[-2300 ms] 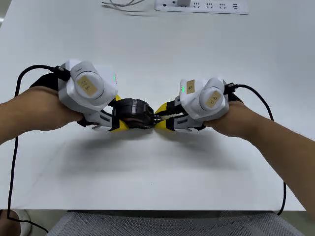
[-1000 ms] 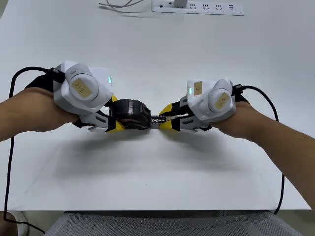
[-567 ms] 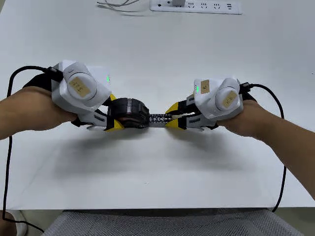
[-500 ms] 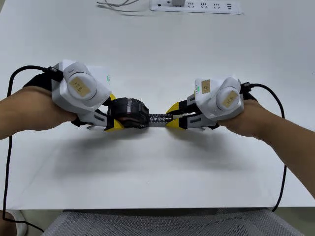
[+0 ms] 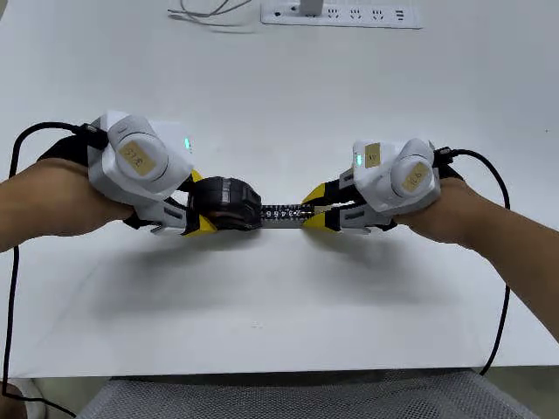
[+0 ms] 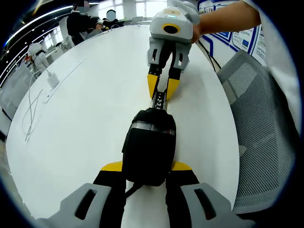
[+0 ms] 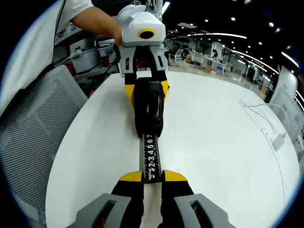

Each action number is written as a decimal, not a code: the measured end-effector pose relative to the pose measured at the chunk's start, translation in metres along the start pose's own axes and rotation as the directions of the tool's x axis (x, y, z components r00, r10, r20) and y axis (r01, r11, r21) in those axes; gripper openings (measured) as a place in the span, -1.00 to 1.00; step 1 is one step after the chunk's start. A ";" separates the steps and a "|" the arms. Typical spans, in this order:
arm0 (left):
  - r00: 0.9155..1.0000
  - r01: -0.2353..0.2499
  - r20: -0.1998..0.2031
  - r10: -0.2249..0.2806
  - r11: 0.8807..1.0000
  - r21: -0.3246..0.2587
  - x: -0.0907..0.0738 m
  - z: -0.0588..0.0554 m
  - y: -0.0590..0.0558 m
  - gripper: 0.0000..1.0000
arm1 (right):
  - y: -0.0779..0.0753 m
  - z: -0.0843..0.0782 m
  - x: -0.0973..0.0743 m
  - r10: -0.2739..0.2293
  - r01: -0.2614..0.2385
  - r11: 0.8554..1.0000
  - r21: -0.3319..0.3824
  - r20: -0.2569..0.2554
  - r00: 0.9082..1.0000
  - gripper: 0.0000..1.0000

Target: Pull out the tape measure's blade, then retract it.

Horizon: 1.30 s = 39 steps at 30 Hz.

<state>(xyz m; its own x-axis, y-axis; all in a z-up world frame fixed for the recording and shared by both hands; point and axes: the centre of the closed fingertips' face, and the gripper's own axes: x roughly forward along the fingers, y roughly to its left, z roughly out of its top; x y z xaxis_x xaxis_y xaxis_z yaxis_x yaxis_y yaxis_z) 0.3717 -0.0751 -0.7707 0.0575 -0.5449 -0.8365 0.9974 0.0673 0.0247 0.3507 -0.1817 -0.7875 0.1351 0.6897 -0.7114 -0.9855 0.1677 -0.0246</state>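
Black tape measure (image 5: 225,203), just one, at the middle of the worktop (image 5: 279,297), case clamped in the left tongs (image 6: 147,166). Right tongs (image 7: 152,176) pinch the tip of its blade (image 5: 282,212), with a short numbered stretch showing. One power strip (image 5: 341,15) at the far edge.

— What are the tools like?
— The left gripper (image 5: 203,202) and right gripper (image 5: 313,209) have rounded white housings, black jaws tipped yellow, tan stickers (image 5: 135,157) and a green light (image 5: 186,144).
— Anything trailing or worn?
— Black cables (image 5: 51,125), and a white sleeve (image 7: 66,12).
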 end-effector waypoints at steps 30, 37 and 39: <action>1.000 0.003 -0.002 -0.003 1.000 -0.004 0.001 0.000 0.001 -0.46 | -0.004 -0.026 -0.021 -0.015 0.015 1.000 0.008 -0.046 0.999 -0.83; 1.000 0.003 -0.006 -0.003 1.000 -0.001 0.001 0.000 0.000 -0.46 | -0.003 -0.030 -0.026 -0.021 0.022 1.000 0.009 -0.055 0.998 -0.83; 1.000 0.003 -0.007 -0.003 1.000 0.000 0.001 0.000 0.000 -0.46 | -0.003 -0.030 -0.027 -0.023 0.023 1.000 0.008 -0.058 0.998 -0.83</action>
<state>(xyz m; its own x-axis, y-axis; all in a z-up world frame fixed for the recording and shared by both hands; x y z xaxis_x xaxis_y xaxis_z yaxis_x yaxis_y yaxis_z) 0.3721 -0.0758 -0.7716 0.0540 -0.5391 -0.8405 0.9976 0.0657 0.0219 0.3471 -0.2223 -0.7894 0.1516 0.6440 -0.7499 -0.9812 0.1898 -0.0354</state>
